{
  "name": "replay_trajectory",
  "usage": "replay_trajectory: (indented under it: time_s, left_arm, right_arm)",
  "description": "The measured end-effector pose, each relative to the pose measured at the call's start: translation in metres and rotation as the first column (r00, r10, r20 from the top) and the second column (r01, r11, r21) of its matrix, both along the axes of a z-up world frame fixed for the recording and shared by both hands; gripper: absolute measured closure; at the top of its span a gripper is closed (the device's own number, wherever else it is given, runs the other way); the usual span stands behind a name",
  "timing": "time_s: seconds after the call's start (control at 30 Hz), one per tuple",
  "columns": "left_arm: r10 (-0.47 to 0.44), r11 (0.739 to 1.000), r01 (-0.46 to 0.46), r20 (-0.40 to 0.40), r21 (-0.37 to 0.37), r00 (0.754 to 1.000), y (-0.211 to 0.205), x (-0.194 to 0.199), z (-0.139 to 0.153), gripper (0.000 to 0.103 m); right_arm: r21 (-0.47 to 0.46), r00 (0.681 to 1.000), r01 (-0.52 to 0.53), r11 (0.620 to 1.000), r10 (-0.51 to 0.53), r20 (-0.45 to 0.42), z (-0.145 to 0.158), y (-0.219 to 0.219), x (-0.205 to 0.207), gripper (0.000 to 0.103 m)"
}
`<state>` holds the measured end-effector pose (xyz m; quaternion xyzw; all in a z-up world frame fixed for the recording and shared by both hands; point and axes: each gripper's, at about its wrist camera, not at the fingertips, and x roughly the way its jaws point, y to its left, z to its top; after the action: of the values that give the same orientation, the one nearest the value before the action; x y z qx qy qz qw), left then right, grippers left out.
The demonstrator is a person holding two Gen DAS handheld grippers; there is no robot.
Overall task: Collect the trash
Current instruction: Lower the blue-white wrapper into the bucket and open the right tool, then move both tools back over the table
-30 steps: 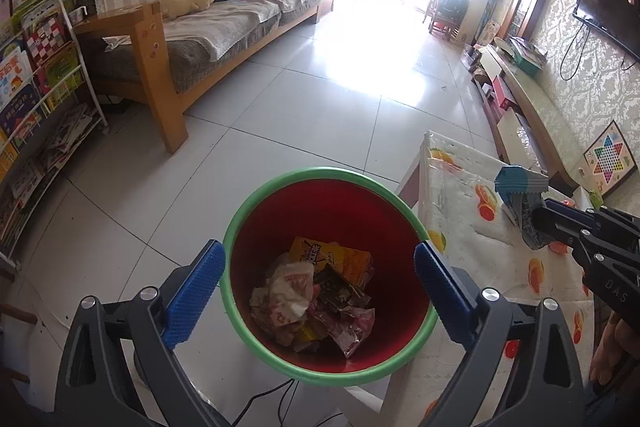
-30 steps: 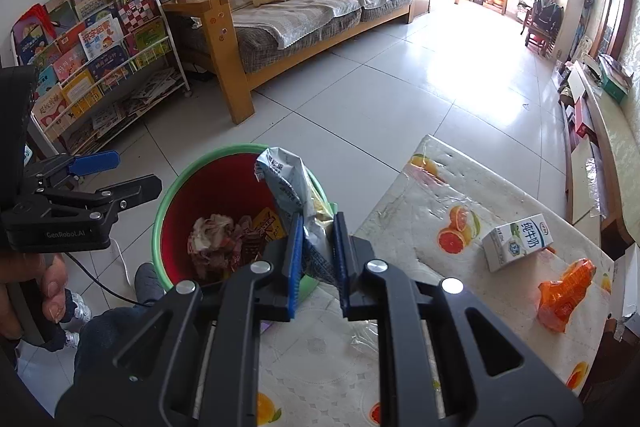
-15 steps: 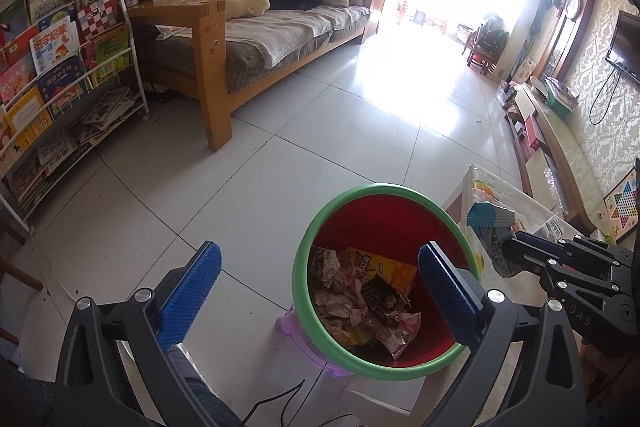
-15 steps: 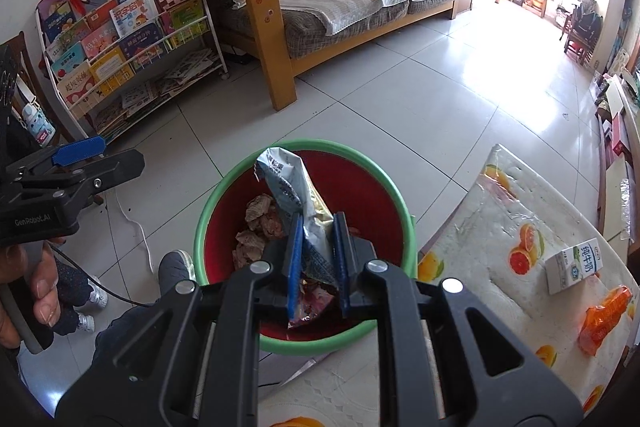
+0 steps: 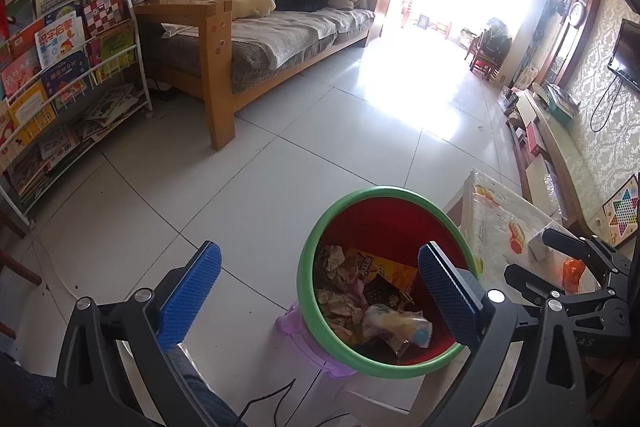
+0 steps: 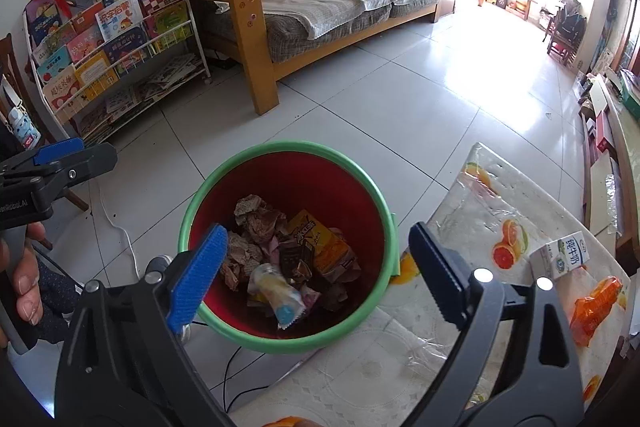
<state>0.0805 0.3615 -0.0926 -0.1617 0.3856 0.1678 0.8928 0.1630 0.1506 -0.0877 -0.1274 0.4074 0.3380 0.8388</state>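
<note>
A red bin with a green rim (image 6: 224, 183) (image 5: 316, 239) stands on the floor beside the table and holds several wrappers. A snack bag (image 6: 280, 297) (image 5: 400, 323) lies on top of the trash inside. My right gripper (image 6: 316, 271) is open and empty, above the bin's near side; it also shows in the left wrist view (image 5: 536, 255). My left gripper (image 5: 316, 287) is open and empty, over the bin's left rim; it also shows at the left of the right wrist view (image 6: 60, 157). A milk carton (image 6: 560, 257) and an orange wrapper (image 6: 596, 307) lie on the table.
The table with a fruit-print cover (image 6: 472, 315) is at the right. A purple stool (image 5: 292, 327) sits under the bin. A wooden sofa (image 6: 320, 7) and a book rack (image 6: 108, 39) stand at the back left. A cable (image 6: 116, 227) runs on the tiled floor.
My right gripper has opened and the snack bag has dropped into the bin. My left gripper has shifted left, so the bin sits further right in its view.
</note>
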Motion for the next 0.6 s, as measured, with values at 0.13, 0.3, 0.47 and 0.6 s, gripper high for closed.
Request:
replay_trajectory:
  time_s: [0.13, 0.3, 0.47, 0.6]
  left_arm:
    - [-0.048, 0.999, 0.048, 0.008, 0.003, 0.999, -0.025, 0.008, 0.008, 0.008]
    - [-0.144, 0.99, 0.144, 0.018, -0.003, 0.989, -0.074, 0.023, 0.018, 0.008]
    - [-0.265, 0.964, 0.265, 0.018, 0.01, 0.964, -0.139, 0.038, 0.027, 0.008]
    - [-0.364, 0.931, 0.364, 0.015, 0.013, 0.931, -0.193, 0.057, 0.03, 0.008]
  right_arm:
    - [0.01, 0.999, 0.045, 0.999, -0.045, 0.009, 0.007, -0.029, 0.001, 0.008]
    - [0.027, 0.992, 0.128, 0.991, -0.129, 0.019, 0.016, -0.083, -0.001, 0.007]
    - [0.049, 0.969, 0.245, 0.968, -0.246, 0.026, 0.02, -0.154, -0.006, 0.005]
    - [0.043, 0.935, 0.352, 0.935, -0.353, 0.025, 0.018, -0.217, -0.004, 0.005]
